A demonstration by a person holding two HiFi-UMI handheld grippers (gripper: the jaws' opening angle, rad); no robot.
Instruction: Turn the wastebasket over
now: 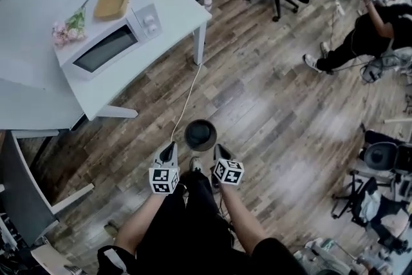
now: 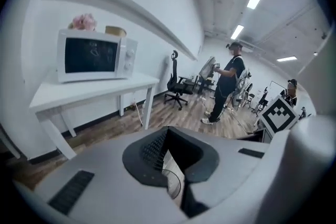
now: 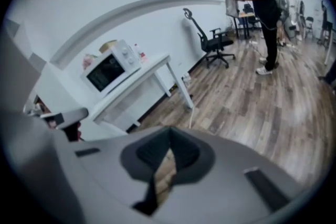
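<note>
The left claw (image 1: 170,150) and right claw (image 1: 220,152) are held closed and empty, with the wastebasket (image 1: 200,134) on the floor (image 1: 277,106) just beyond and between them; reached for unopened, it could be shoved aside.

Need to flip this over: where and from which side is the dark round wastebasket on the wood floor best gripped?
Probably its circular top edge, at opposite sides: the dark round wastebasket stands on the wood floor between the left gripper and right gripper, so each can drop onto its near side. Both are shut, so open first.
</note>
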